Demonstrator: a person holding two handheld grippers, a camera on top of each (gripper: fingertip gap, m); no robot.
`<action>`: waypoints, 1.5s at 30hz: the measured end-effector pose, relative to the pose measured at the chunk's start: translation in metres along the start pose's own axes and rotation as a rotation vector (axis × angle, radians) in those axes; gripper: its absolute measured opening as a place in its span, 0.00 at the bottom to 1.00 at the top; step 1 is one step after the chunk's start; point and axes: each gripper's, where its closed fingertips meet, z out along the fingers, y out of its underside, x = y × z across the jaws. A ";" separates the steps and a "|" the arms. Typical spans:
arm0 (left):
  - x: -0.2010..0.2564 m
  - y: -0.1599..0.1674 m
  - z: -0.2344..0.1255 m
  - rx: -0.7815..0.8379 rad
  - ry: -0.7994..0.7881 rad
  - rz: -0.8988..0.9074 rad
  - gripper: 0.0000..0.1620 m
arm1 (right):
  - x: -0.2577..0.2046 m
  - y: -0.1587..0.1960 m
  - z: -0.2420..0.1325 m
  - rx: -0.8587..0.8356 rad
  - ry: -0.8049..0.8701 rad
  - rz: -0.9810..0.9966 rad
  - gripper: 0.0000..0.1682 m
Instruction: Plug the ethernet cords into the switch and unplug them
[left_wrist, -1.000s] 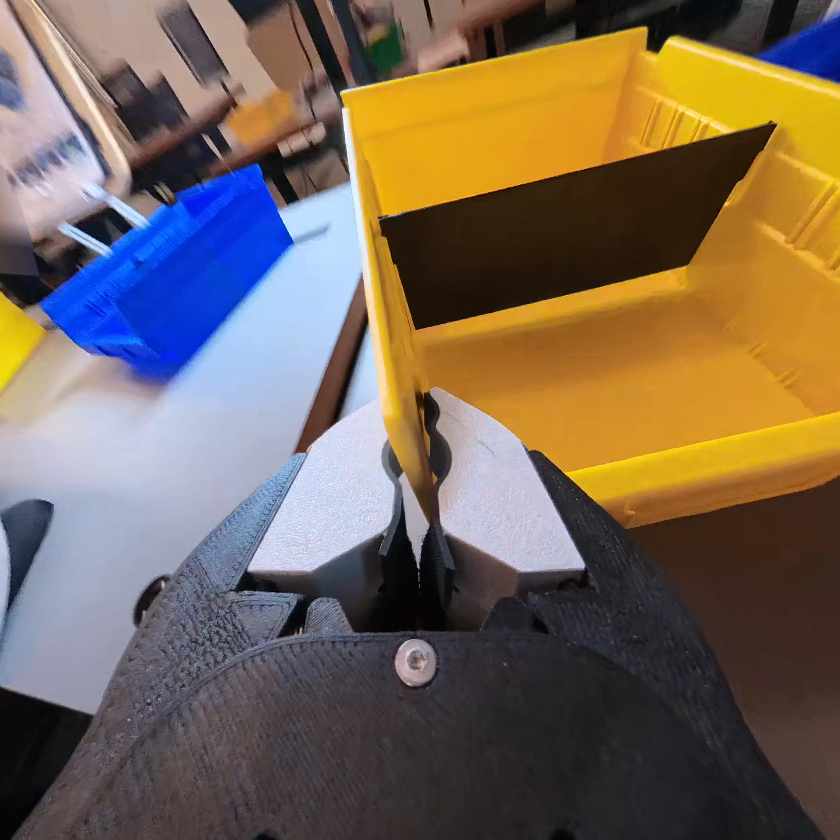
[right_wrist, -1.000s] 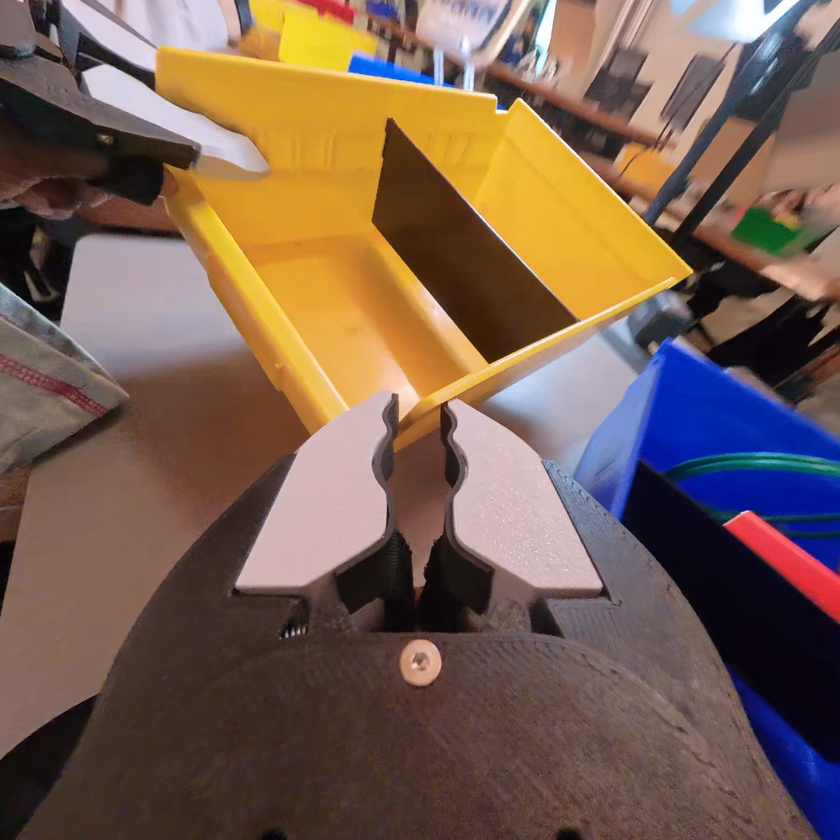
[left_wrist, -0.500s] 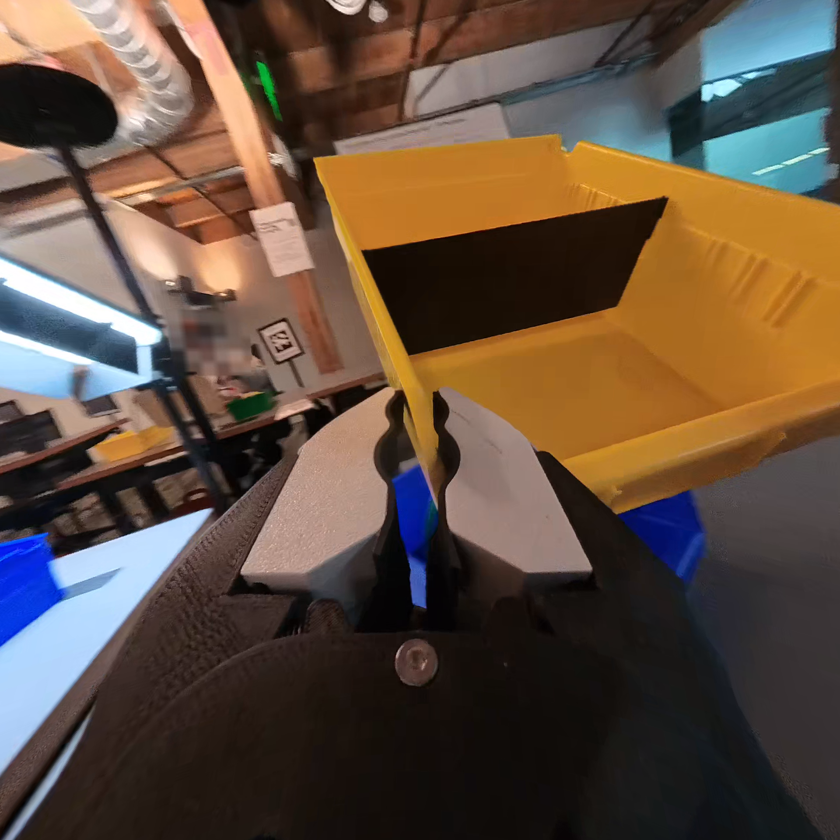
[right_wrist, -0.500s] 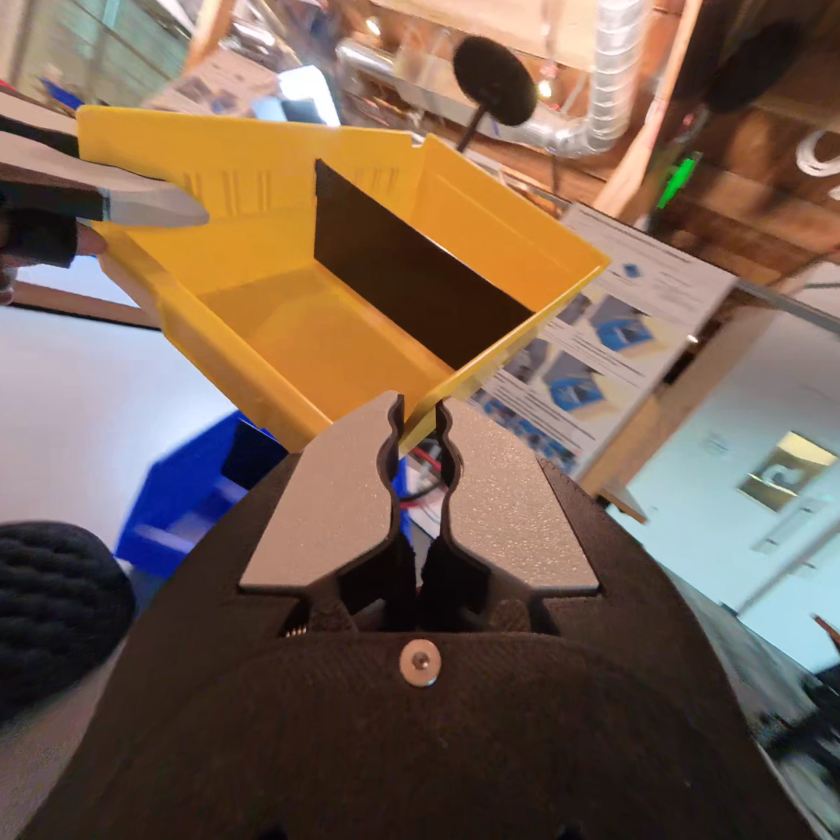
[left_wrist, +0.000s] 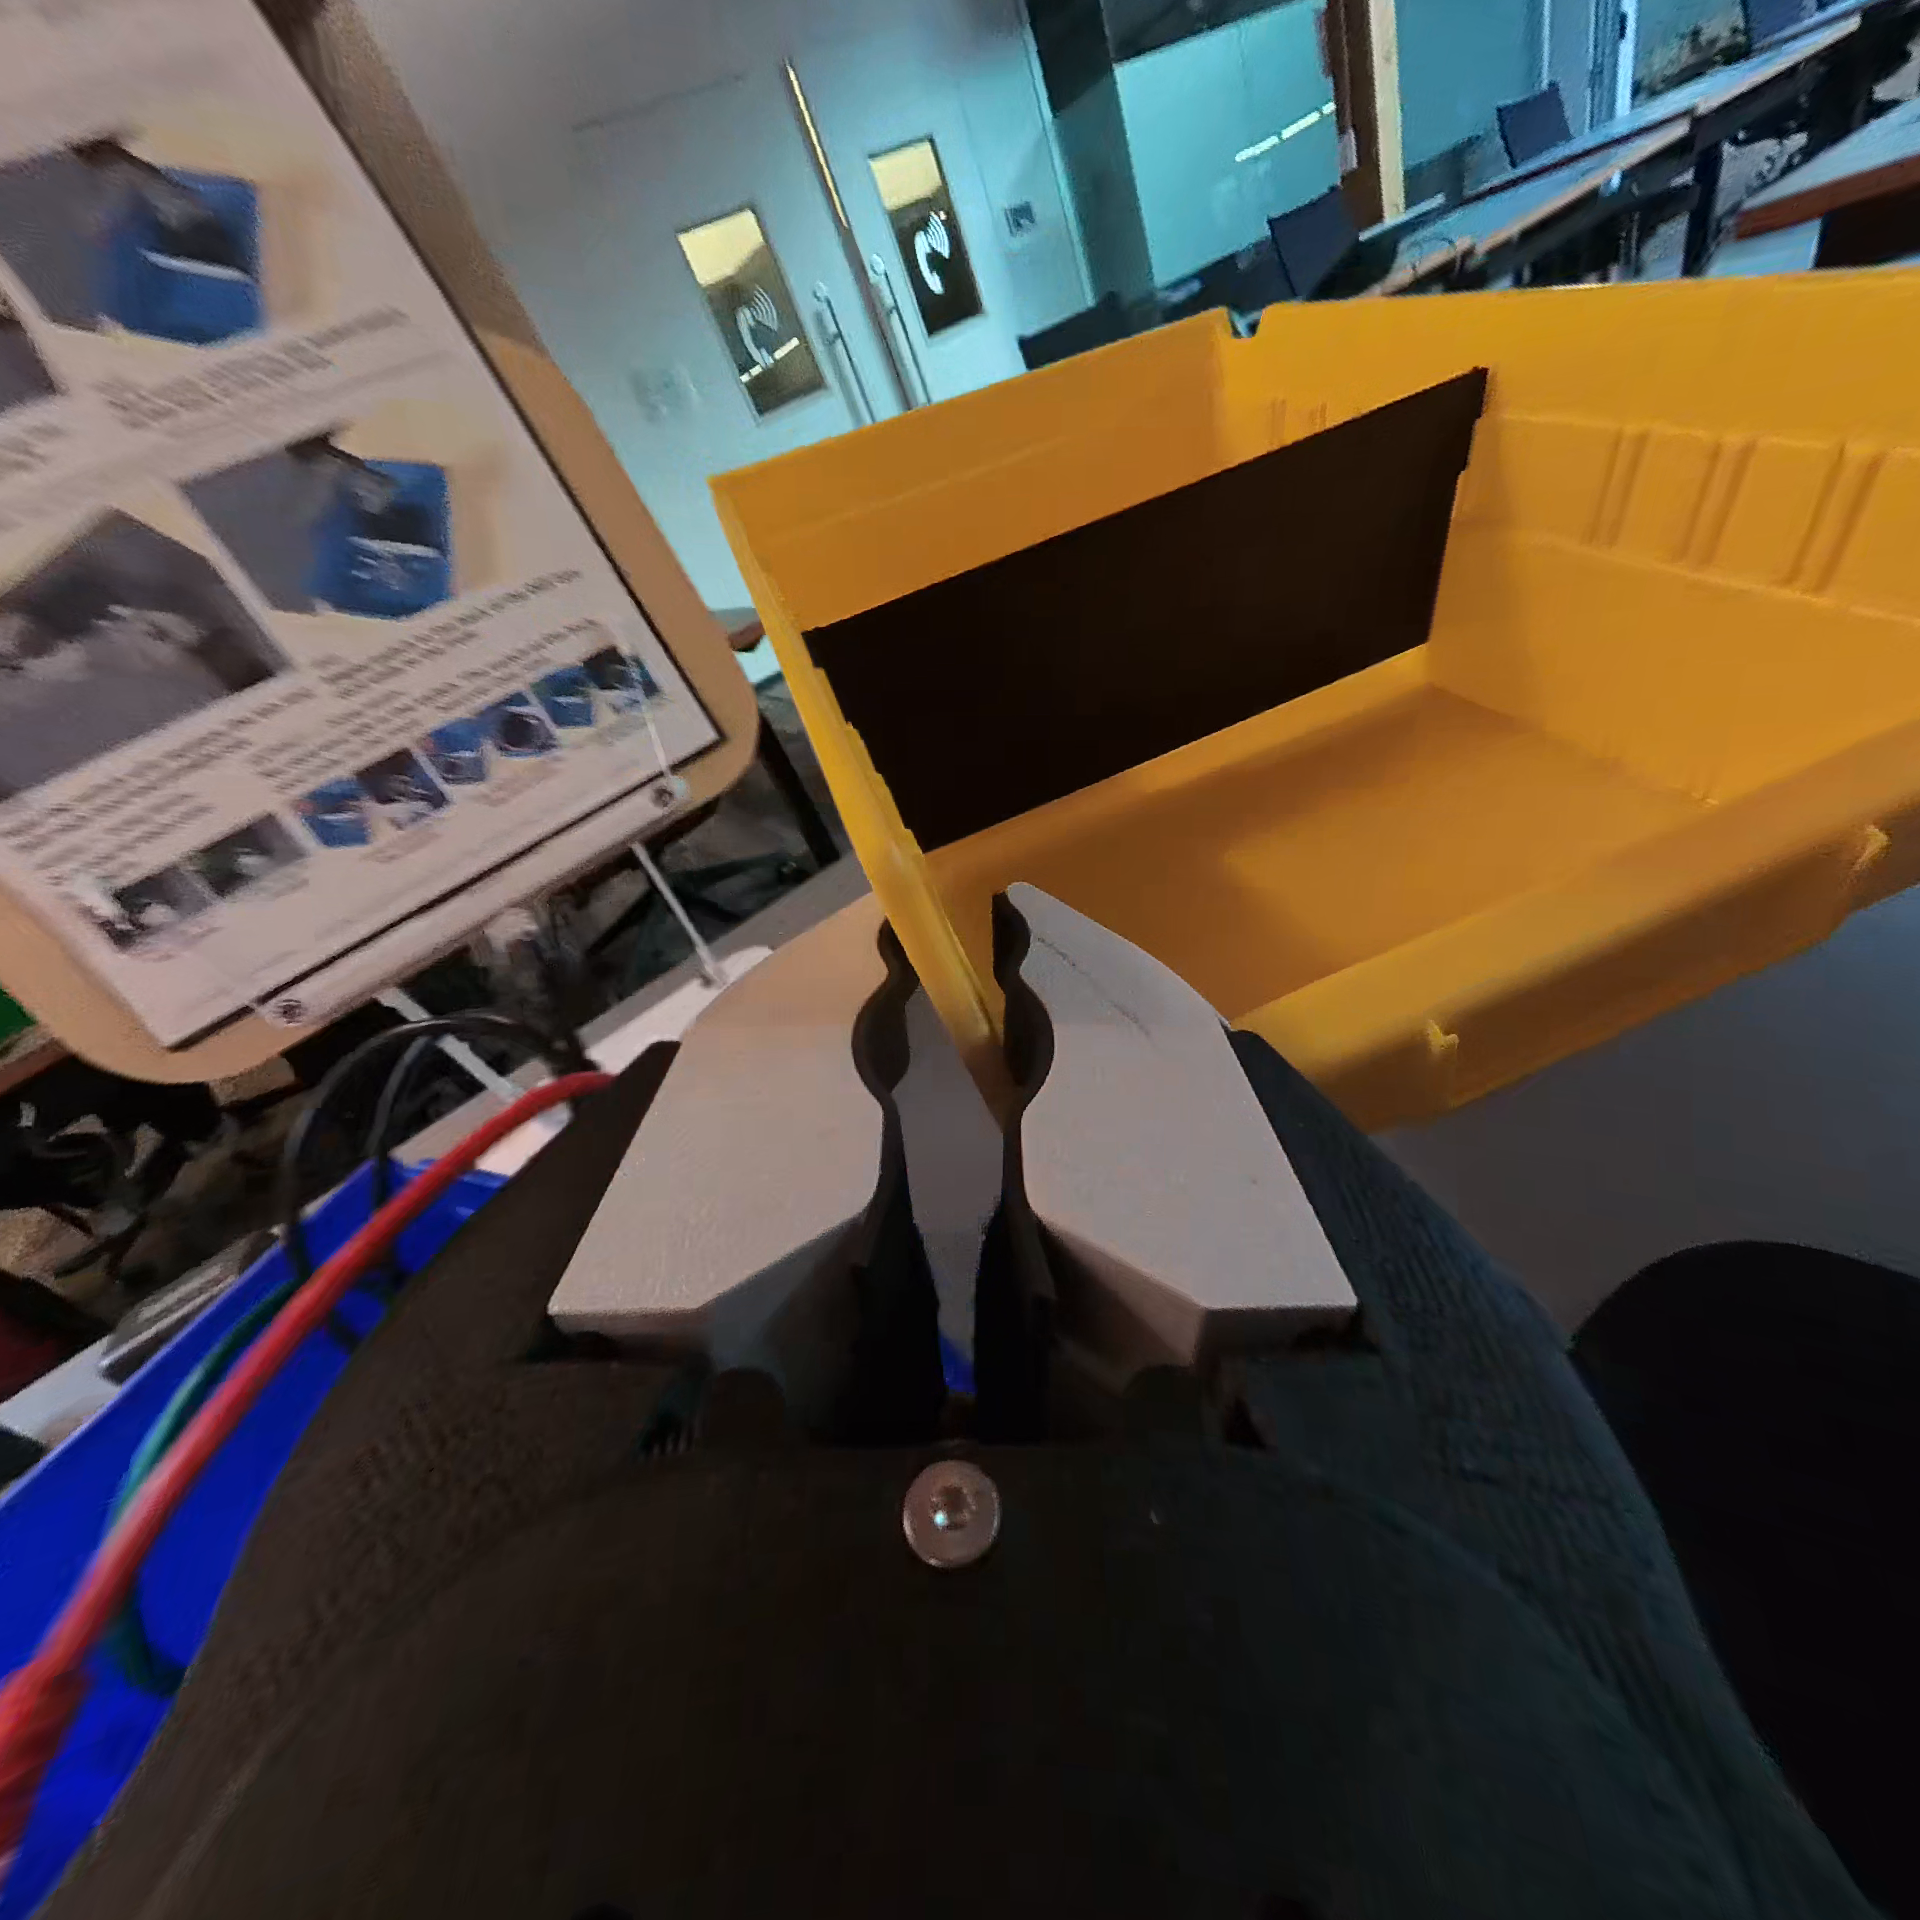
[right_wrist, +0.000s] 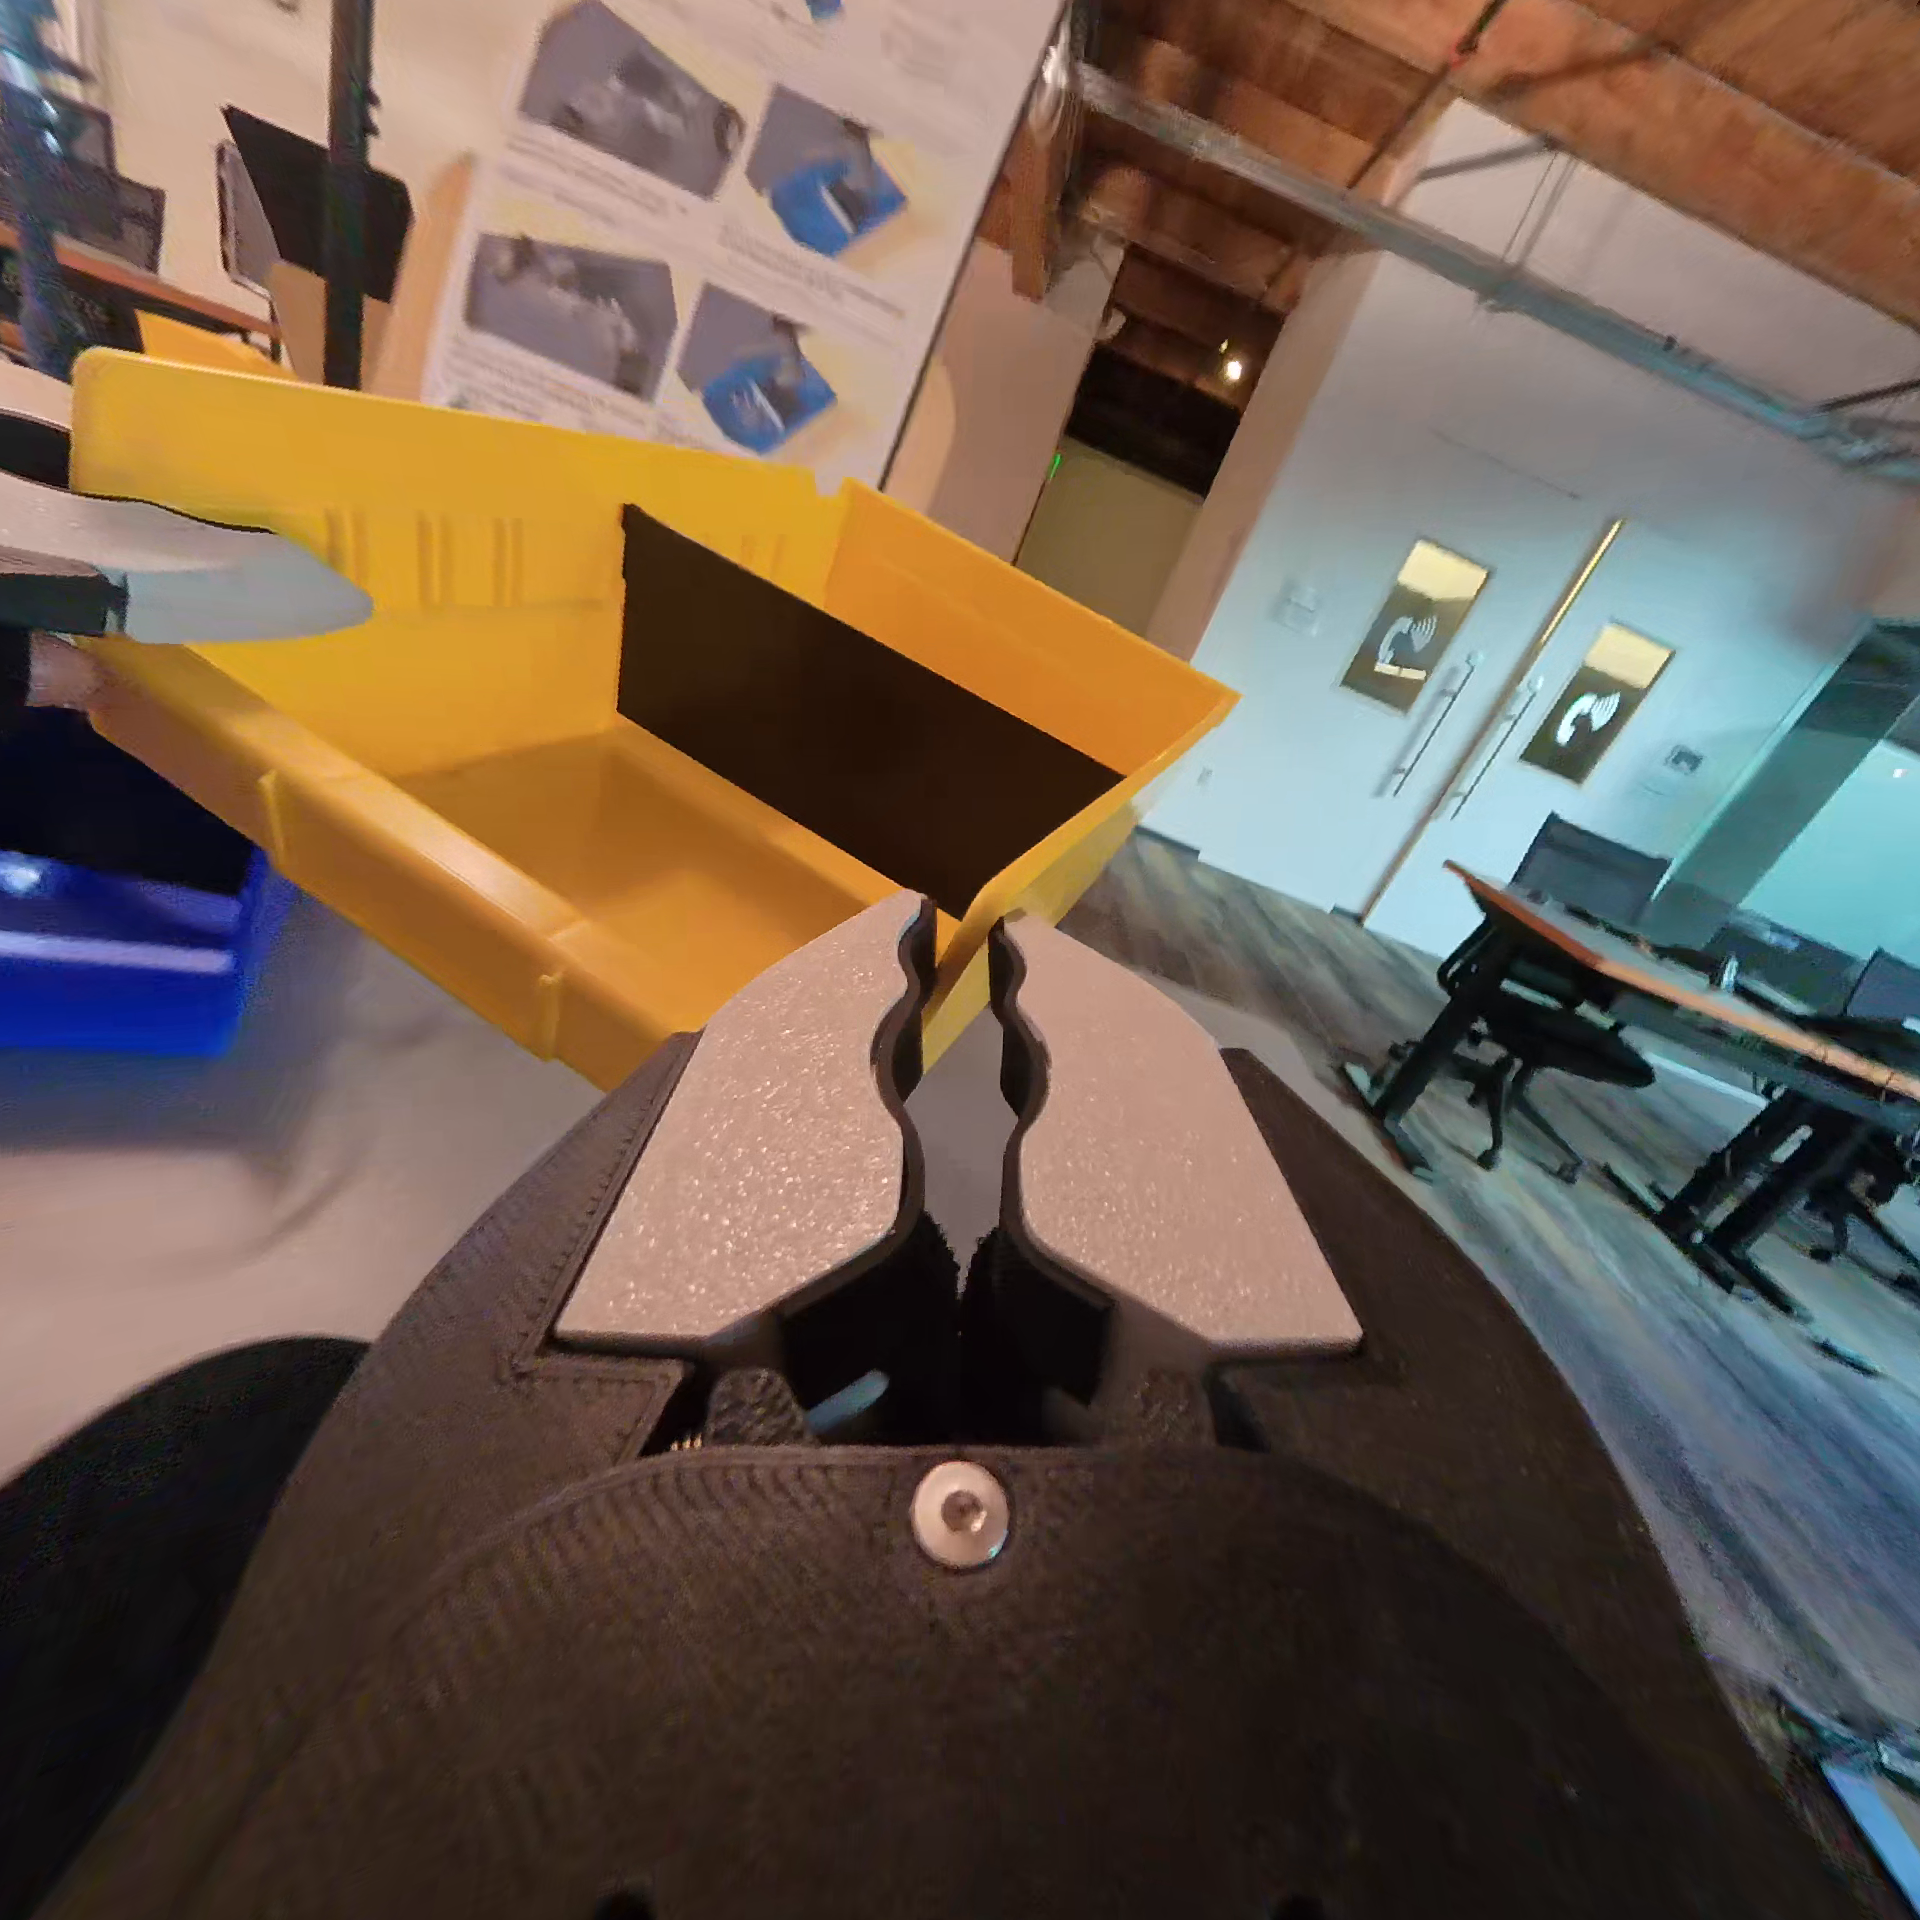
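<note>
Yellow bin (left_wrist: 1558, 644), black divider (left_wrist: 1132, 634), held aloft.

A red cord (left_wrist: 312, 1299) and a green cord (left_wrist: 171, 1444) are lying together in a blue bin (left_wrist: 62, 1507) at near left, curving over its rim.

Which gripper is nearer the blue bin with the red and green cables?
Left. The left gripper, clamped on the yellow bin's side wall, sits just above the blue bin. The right gripper grips the opposite wall, farther away.
</note>
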 end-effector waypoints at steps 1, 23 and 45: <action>0.007 0.006 0.009 -0.014 0.004 0.009 0.08 | 0.005 0.014 0.002 -0.023 -0.004 0.011 0.05; 0.095 0.100 0.045 -0.318 0.383 0.013 0.31 | 0.028 0.145 -0.006 -0.320 -0.014 -0.016 0.08; -0.081 0.229 -0.131 -0.770 0.360 0.265 0.21 | -0.079 0.020 0.015 -0.053 -0.256 -0.218 0.24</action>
